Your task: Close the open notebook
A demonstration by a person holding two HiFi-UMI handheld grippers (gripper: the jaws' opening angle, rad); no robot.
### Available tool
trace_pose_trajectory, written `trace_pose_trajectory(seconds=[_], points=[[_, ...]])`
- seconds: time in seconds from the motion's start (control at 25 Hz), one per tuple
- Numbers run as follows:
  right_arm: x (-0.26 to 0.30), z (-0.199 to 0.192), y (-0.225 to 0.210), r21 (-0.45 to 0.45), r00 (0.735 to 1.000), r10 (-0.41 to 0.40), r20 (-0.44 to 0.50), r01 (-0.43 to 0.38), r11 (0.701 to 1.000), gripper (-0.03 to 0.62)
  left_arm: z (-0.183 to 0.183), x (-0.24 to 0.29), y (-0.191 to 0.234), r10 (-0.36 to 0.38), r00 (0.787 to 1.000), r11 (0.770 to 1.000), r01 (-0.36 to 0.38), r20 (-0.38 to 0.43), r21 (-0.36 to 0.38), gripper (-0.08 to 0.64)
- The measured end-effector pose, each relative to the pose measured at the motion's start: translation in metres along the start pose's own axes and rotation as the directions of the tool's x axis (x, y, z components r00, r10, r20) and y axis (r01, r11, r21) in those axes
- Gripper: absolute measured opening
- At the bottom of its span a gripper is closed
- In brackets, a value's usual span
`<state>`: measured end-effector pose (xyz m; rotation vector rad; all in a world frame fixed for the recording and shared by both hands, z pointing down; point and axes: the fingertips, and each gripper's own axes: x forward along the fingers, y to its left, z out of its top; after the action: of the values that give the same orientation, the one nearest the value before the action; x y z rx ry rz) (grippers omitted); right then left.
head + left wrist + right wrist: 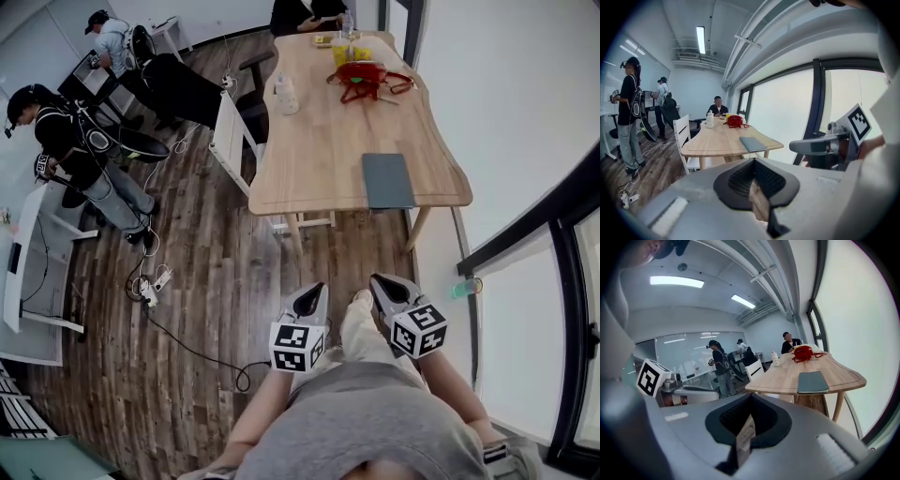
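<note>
Left gripper (315, 291) and right gripper (380, 281), jaws together, well apart from notebook (388, 181)

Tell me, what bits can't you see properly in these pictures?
- Grey-blue flat notebook on the light wooden table: any writing on its cover is too small to read in every view.
- Red bag: its contents are too far away and too small in the head view.
- Seated person at the table's far end: cut off by the head view's top edge.
</note>
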<state>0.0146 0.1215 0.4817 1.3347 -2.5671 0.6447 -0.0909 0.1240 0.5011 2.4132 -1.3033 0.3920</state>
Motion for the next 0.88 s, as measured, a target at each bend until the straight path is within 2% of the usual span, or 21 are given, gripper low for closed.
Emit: trace_pose_trajectory(seconds=[0.36, 0.88], points=[[-0.005, -0.004, 0.011, -0.051, 1.000, 0.010, -0.012, -0.011, 0.999, -0.003, 0.003, -0.008, -0.001, 0.001, 1.000, 1.000, -0.001, 0.017, 0.003, 0.005], [-0.005, -0.002, 0.021, -0.041, 0.999, 0.030, 0.011, -0.030, 0.999, -0.003, 0.002, -0.015, 0.000, -0.003, 1.000, 1.000, 0.003, 0.013, 0.011, 0.005]])
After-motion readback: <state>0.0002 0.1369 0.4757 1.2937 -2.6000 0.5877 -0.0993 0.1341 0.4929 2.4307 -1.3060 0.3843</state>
